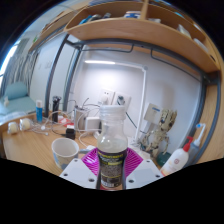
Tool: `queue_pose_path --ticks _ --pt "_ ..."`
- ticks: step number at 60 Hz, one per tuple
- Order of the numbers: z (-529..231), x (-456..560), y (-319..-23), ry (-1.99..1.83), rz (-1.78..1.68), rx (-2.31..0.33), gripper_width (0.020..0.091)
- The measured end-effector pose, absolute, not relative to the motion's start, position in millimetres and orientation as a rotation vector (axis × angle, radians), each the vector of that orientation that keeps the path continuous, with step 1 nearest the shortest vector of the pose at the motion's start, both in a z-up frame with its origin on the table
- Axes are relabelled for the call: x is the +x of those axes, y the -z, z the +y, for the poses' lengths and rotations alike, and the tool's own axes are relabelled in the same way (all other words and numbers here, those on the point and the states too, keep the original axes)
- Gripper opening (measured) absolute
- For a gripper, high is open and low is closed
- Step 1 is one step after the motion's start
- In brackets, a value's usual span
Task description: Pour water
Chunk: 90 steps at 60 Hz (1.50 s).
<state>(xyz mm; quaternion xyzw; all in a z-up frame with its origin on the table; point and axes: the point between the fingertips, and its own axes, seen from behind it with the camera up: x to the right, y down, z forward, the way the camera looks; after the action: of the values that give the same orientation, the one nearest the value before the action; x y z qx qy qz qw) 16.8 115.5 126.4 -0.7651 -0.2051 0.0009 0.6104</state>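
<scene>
Showing the scene from largest to smallest: a wooden table (35, 150) spreads beneath a high shelf (140, 30), with clutter along its far edge against a white wall; nearer the camera stand a white cup (64, 152) and, filling the middle foreground, a clear bottle (112, 150) with a dark printed label on its lower body. The bottle stands upright between the two fingers of the gripper (112, 170), whose purple pads (92, 166) flank the labelled section on either side; the pads appear to meet the bottle's wall, so the jaws are judged to be closed to about the bottle's width and clamped on it, though true contact cannot be confirmed. The cup sits just beside the bottle, slightly beyond the fingers, and a red-and-white object (178, 157) lies on the other side. As to handling, the bottle looks like thin transparent plastic: light when near empty, heavier and prone to sloshing if filled, smooth-walled and liable to dent or slip under an uneven squeeze; its fill level cannot be read here. The labelled mid-body is the sensible place to take hold, being straight-sided and offering some friction. The gripper is held level, pointing forward, fingers horizontal, bottle untilted; pouring towards the cup has evidently not begun.
</scene>
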Motion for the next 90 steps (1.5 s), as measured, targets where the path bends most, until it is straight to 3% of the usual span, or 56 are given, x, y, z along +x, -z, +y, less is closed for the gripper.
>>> queue_pose_path --ticks 6,15,40,54,60,64,72,90 --pt "116.3 5.4 -110.9 -0.235 -0.335 -1.795 0.0285" --pt "127.6 9.8 -89.6 -0.237 -0.295 -1.795 0.0285" --pt "135.0 13.7 -76.5 -0.266 -0.253 -1.76 0.0306" --pt "134.2 12.5 -74.0 -0.232 -0.272 -1.791 0.0435" --pt "131.5 16.3 -69.0 -0.21 -0.263 -1.817 0.0613" --pt "125.1 17.2 -64.2 -0.206 -0.265 -1.833 0.0661" --pt "101.3 27.6 -60.7 -0.205 -0.226 -1.855 0.0824" --pt "4.5 54.5 -81.5 -0.132 -0.152 -1.828 0.0828"
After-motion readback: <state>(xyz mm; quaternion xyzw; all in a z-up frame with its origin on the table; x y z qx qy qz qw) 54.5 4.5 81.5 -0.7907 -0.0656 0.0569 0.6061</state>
